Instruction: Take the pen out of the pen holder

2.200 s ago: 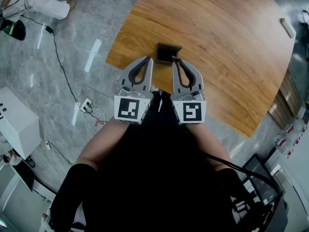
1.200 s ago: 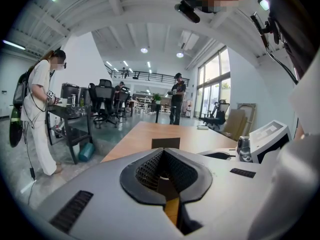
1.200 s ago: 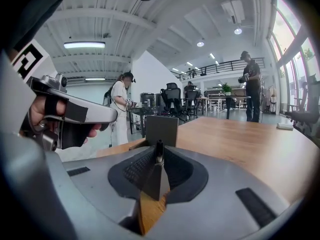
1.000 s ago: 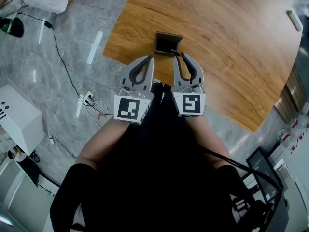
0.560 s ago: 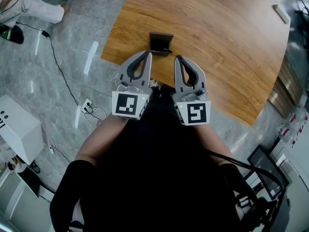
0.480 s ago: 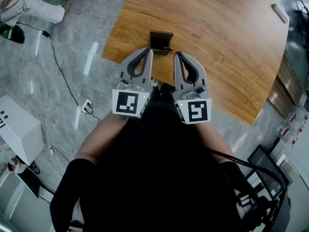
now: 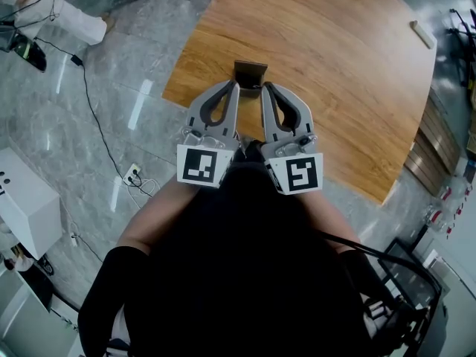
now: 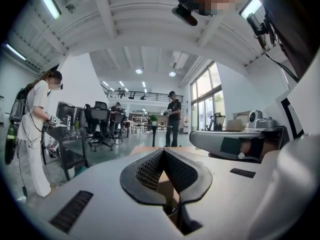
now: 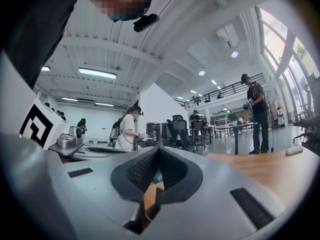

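The pen holder (image 7: pixel 250 75) is a small dark brown box standing near the left front edge of the round wooden table (image 7: pixel 335 65). I cannot make out a pen in it in the head view. My left gripper (image 7: pixel 234 86) is shut and empty, its tips just short of the holder's near left corner. My right gripper (image 7: pixel 265 88) is also shut and empty, tips at the holder's near right corner. In the left gripper view the holder (image 8: pixel 165 185) shows through the gap behind the closed jaws. The right gripper view shows its dark edge (image 9: pixel 156 196) the same way.
A small white bar (image 7: pixel 422 34) lies at the table's far right edge. A black cable (image 7: pixel 97 110) runs over the grey floor at the left, near a white box (image 7: pixel 26 199). People (image 8: pixel 37 129) and office chairs (image 8: pixel 100 126) stand beyond the table.
Both grippers have come closer together and nearer the pen holder, their tips now flanking its near side. Both stayed shut.
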A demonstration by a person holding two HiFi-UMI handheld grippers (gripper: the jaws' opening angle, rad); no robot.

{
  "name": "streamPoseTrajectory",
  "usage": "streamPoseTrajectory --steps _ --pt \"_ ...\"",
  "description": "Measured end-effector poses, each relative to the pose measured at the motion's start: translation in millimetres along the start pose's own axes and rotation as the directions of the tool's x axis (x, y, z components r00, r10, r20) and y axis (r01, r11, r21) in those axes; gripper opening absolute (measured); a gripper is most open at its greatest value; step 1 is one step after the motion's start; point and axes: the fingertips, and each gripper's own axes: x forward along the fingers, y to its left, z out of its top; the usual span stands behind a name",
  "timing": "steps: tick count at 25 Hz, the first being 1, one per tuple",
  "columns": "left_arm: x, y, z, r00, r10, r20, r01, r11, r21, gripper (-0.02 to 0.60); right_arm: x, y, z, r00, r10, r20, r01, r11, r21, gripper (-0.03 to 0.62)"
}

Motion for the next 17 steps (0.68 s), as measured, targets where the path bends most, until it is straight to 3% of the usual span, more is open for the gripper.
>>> streamPoseTrajectory --steps 17 --pt "3.9 -4.0 -3.8 1.0 -0.011 -0.008 0.011 1.0 0.0 0.006 -0.9 -1.7 -11.3 0.999 -0.007 -0.043 0.007 1.0 -0.003 0.012"
